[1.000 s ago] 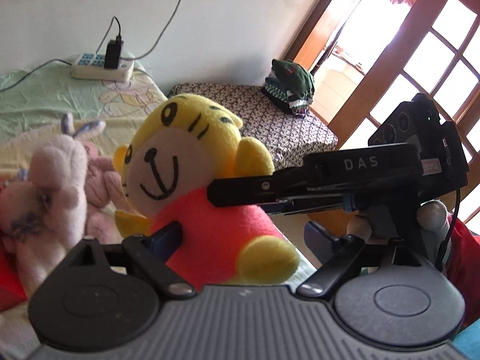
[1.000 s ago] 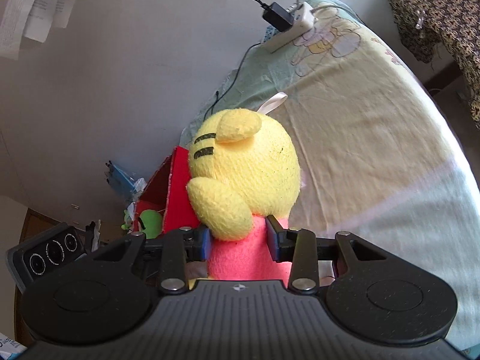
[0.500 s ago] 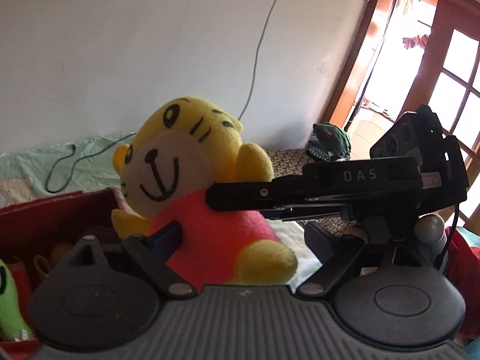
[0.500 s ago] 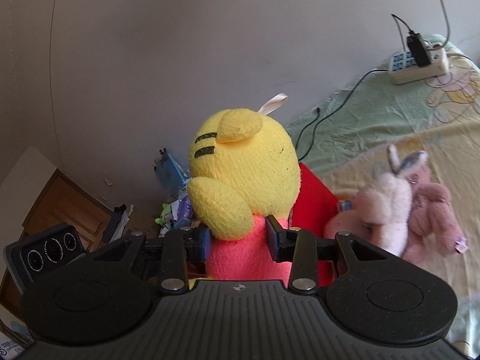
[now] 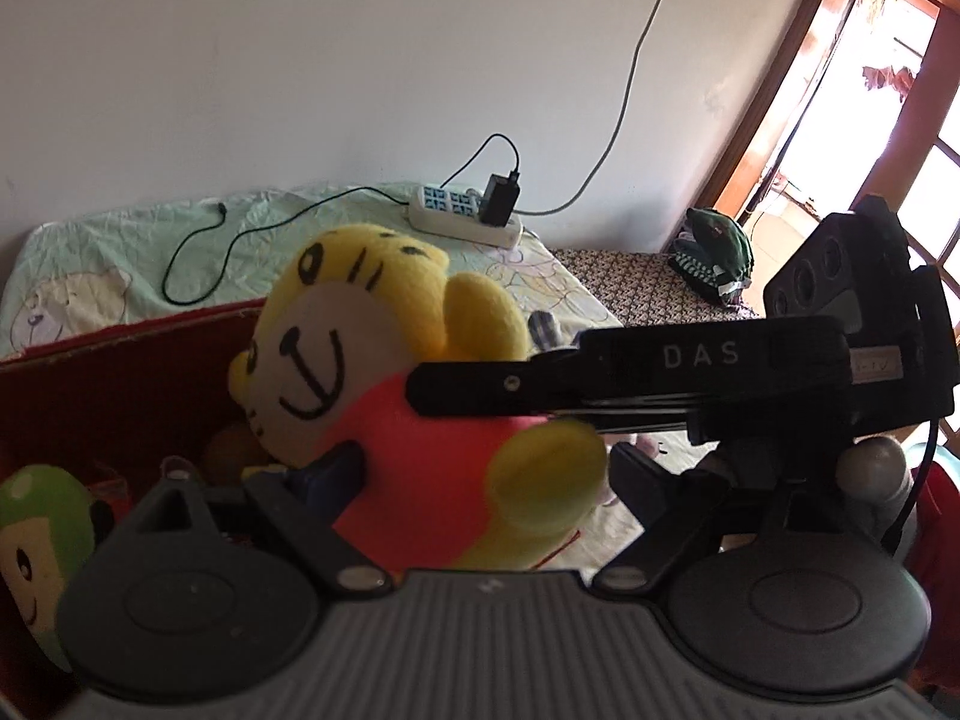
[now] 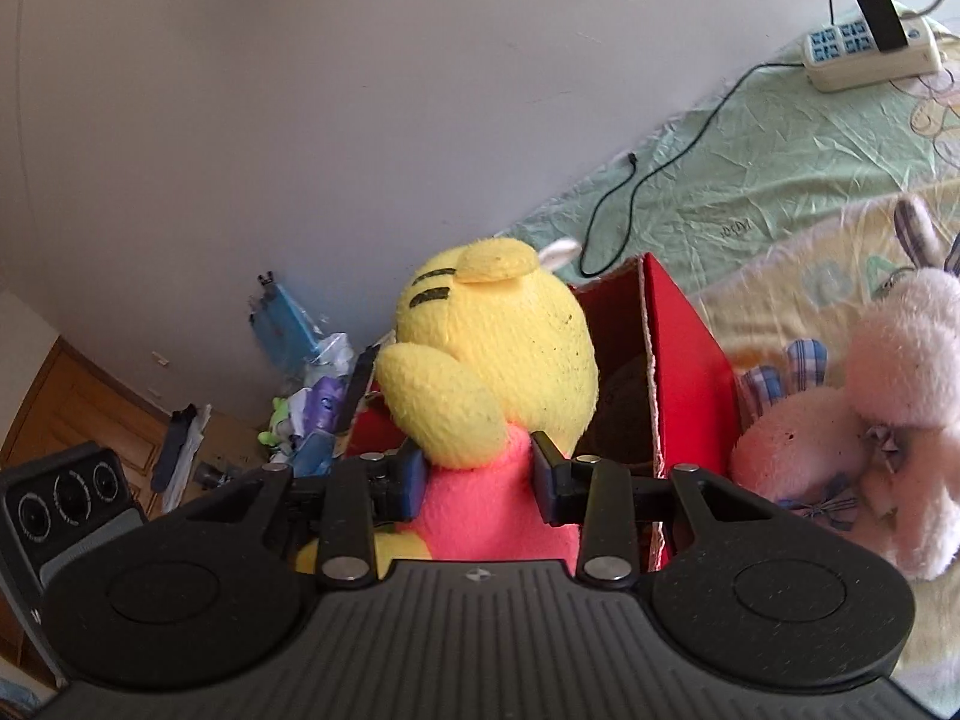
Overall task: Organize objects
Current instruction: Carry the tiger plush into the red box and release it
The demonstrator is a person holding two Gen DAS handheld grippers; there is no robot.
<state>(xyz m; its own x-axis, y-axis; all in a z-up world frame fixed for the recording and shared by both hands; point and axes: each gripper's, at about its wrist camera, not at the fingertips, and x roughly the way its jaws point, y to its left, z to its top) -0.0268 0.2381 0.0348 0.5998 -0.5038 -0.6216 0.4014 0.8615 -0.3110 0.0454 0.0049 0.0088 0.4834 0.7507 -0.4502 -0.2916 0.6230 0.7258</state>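
Yellow tiger plush [image 5: 384,372], pink body, face towards camera, pinched at the torso by the right claw [image 5: 480,396], marked "DAS". Left claw [image 5: 480,468]: jaws spread either side of the plush; contact unclear. Red box [image 5: 120,372] behind, holding a green plush [image 5: 36,528]. Bed [image 5: 108,264] beyond carries a white power strip [image 5: 462,222].

- A white plastic power strip [image 5: 465,222] with a black charger plugged in, upper centre.
- A dark green cap [image 5: 720,243] on the patterned cloth, right.
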